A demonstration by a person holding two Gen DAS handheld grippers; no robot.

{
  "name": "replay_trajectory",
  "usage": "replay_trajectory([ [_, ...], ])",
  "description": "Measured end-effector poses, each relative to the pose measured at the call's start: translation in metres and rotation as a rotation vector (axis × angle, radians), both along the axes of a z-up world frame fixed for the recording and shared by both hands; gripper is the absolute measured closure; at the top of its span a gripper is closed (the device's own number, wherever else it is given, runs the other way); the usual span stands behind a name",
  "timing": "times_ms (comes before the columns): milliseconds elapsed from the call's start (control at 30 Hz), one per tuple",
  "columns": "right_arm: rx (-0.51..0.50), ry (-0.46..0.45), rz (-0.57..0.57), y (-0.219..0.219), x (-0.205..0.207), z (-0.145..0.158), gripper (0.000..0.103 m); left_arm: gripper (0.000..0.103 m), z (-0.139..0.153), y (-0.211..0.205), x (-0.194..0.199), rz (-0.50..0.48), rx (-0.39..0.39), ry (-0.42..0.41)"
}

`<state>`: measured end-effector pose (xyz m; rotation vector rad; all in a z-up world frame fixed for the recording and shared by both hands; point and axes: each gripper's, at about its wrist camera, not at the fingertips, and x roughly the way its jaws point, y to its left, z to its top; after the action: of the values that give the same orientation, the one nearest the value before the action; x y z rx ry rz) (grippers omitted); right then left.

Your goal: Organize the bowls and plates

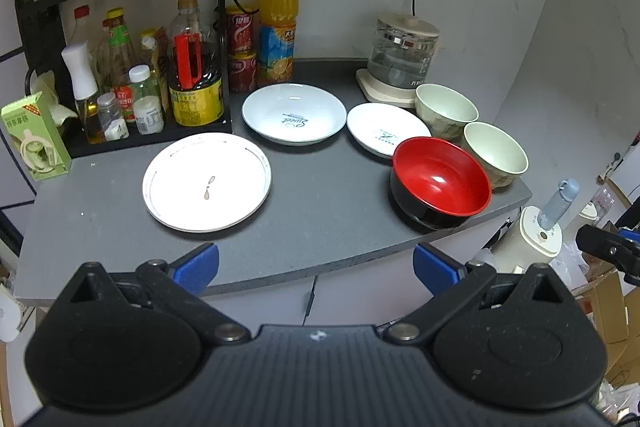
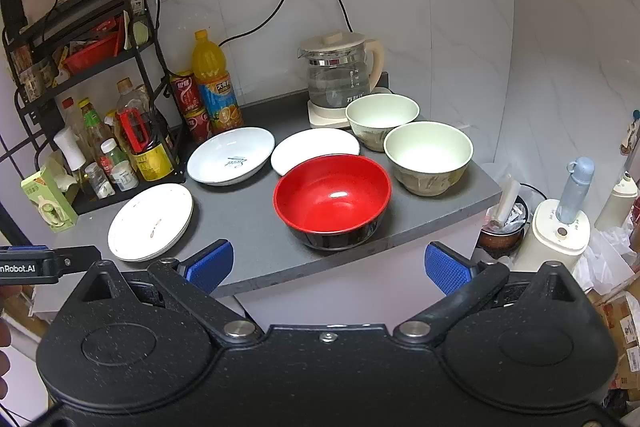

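On the grey counter (image 1: 320, 227) lie a flat white plate (image 1: 207, 181) at front left, a deep white plate with blue script (image 1: 294, 113) behind it, and a smaller white plate (image 1: 386, 131) to the right. A red bowl with a black outside (image 1: 440, 181) stands near the front right edge, with two pale green bowls (image 1: 446, 107) (image 1: 494, 151) behind it. The same red bowl (image 2: 332, 197) fills the middle of the right wrist view, beside the flat plate (image 2: 151, 221). My left gripper (image 1: 316, 267) and right gripper (image 2: 329, 265) both hover open before the counter edge, holding nothing.
A black rack of sauce bottles (image 1: 132, 75) and a green carton (image 1: 36, 139) crowd the left. An orange juice bottle (image 1: 278, 27), red cans (image 1: 240, 47) and a glass kettle (image 1: 402, 55) line the back wall. Beyond the right edge stand a cream appliance (image 2: 560, 239) and boxes.
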<state>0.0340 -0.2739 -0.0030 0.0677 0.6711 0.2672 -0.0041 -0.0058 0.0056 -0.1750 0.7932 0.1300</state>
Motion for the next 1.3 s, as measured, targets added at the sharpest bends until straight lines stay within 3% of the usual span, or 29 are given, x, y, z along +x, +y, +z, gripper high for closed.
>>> replay_trajectory([
  [433, 0.016, 0.022, -0.031, -0.006, 0.037, -0.009, 0.000, 0.001, -0.005, -0.008, 0.053, -0.052, -0.007, 0.009],
  [933, 0.047, 0.046, -0.099, -0.019, 0.122, -0.025, 0.000, 0.002, -0.015, -0.009, 0.177, -0.163, -0.077, 0.010],
  [1300, 0.037, 0.072, -0.236, -0.038, 0.171, -0.037, 0.000, 0.003, -0.025, -0.027, 0.253, -0.261, -0.112, 0.007],
])
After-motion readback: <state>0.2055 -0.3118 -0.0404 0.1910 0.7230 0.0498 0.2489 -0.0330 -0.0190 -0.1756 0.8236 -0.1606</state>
